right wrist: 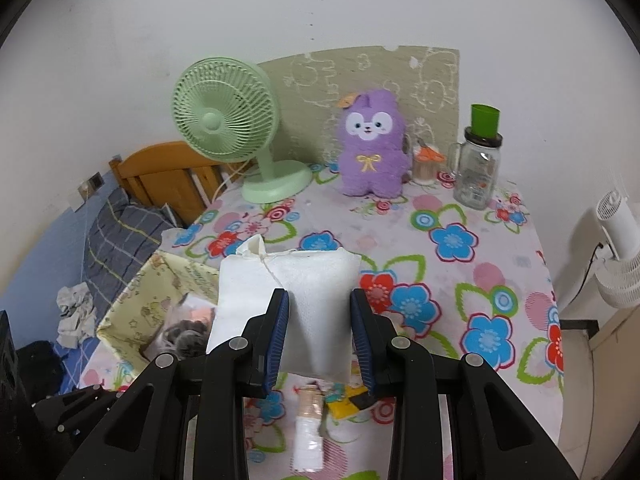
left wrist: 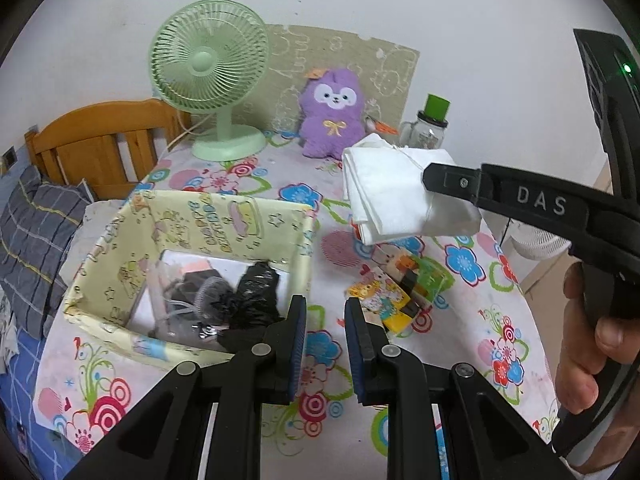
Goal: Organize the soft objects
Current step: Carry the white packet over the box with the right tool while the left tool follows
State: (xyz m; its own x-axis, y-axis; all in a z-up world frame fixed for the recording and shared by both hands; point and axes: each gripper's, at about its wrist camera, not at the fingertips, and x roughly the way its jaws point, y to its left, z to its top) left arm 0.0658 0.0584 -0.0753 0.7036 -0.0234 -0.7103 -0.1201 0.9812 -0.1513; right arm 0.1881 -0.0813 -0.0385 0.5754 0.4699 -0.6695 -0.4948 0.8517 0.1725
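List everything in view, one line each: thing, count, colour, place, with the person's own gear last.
white pouch: one, white, held above the table
storage box: one, pale yellow print, left on the table, dark items inside
desk fan: one, mint green, back left of the table
plush toy: one, purple, back centre against the wall
glass jar: one, clear with a green cap, back right
small packets: a few, yellow and mixed, on the tablecloth beneath the pouch
tablecloth: one, white with flowers, covers the table
headboard: one, orange wood, left
left gripper: black, nothing between its fingers
right gripper: black, shut on the pouch
hand: one, right edge of the left wrist view
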